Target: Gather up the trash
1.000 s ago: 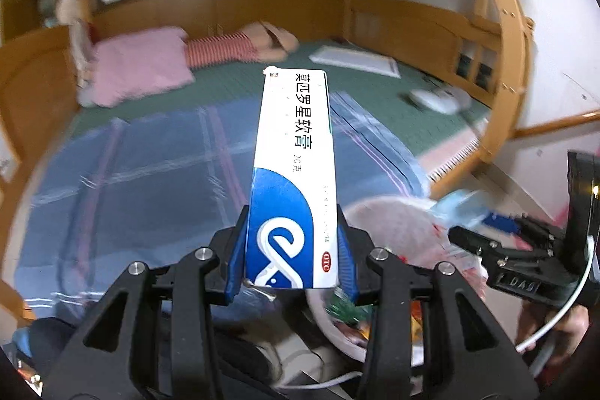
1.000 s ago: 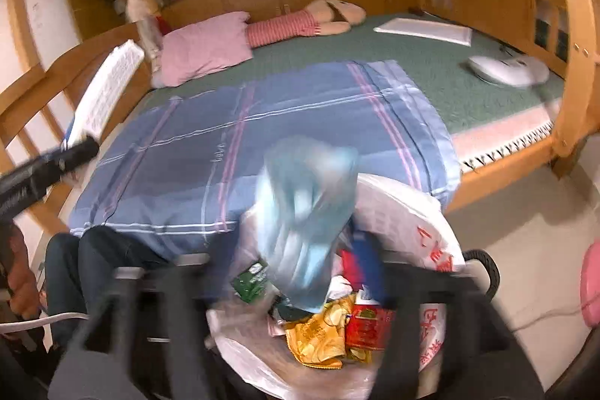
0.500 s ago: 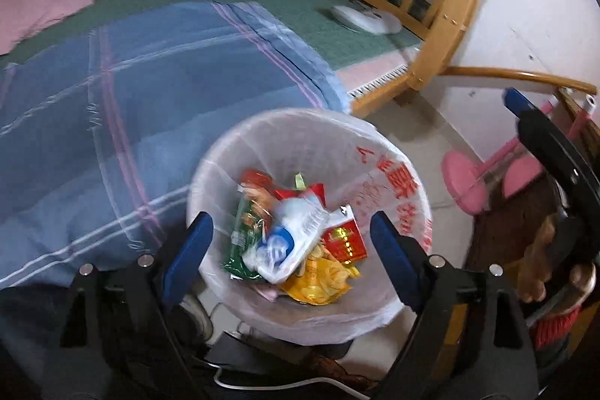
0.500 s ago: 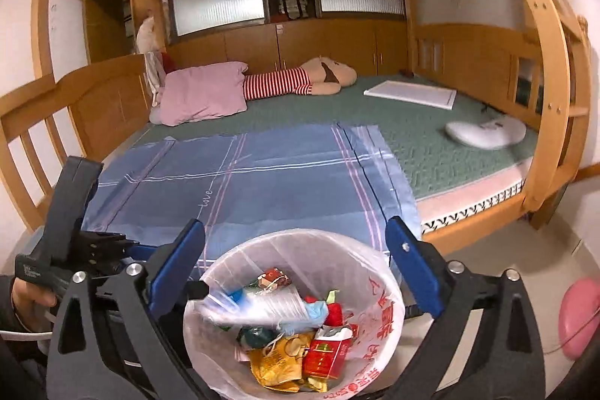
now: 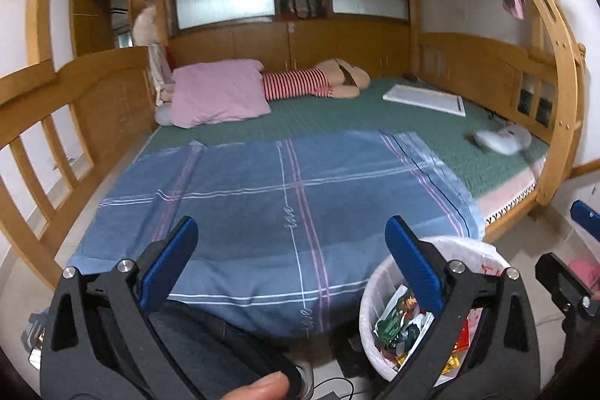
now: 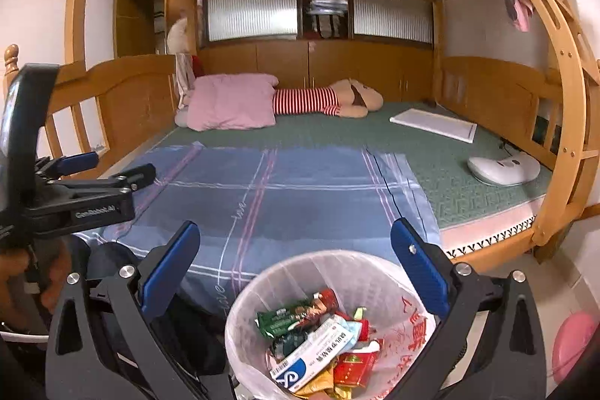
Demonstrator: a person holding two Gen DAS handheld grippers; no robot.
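Trash (image 6: pixel 318 351) sits in the lined bin (image 6: pixel 375 272) on the floor at the bed's (image 6: pixel 468 197) foot edge. Left hand-held gripper (image 5: pixel 288 265) and right hand-held gripper (image 6: pixel 296 268) are opening wide, nothing between them. Best scan the bed's edges before reaching.

Bed (image 6: pixel 468 197) carries blanket (image 6: pixel 285 197), pillow (image 6: pixel 230 102), doll (image 6: pixel 326 100).

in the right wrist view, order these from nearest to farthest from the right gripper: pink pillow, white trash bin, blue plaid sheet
1. white trash bin, directly below the right gripper, between its open fingers.
2. blue plaid sheet, just beyond the bin on the bed's near end.
3. pink pillow, far back on the left.
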